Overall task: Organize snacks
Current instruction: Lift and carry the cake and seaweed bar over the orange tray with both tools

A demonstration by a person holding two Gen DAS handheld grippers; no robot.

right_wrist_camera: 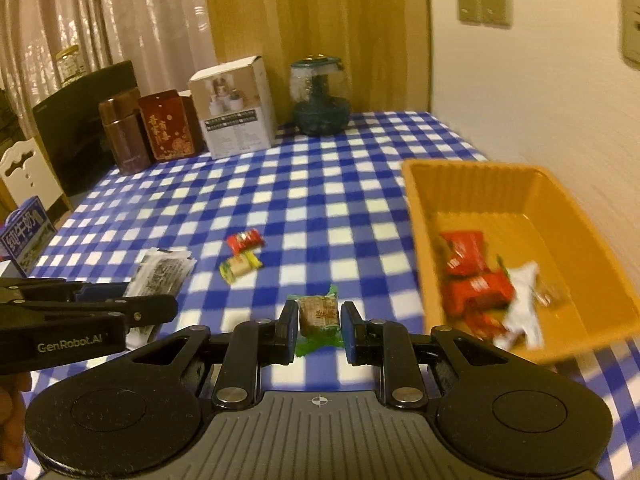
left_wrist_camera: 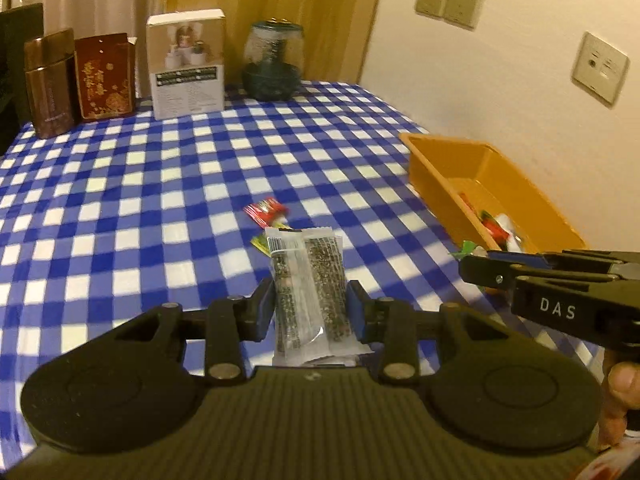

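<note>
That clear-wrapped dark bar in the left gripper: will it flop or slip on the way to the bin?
The clear-wrapped bar stands upright beyond the left gripper, so it is probably fairly stiff. Its glossy film could slip, and the crimped ends may crumple. It looks light, so carrying it to the orange bin should be easy.

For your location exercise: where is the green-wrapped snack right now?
In the right wrist view the green-wrapped snack sits low and central, clamped in the right gripper, just left of the orange bin.
</note>
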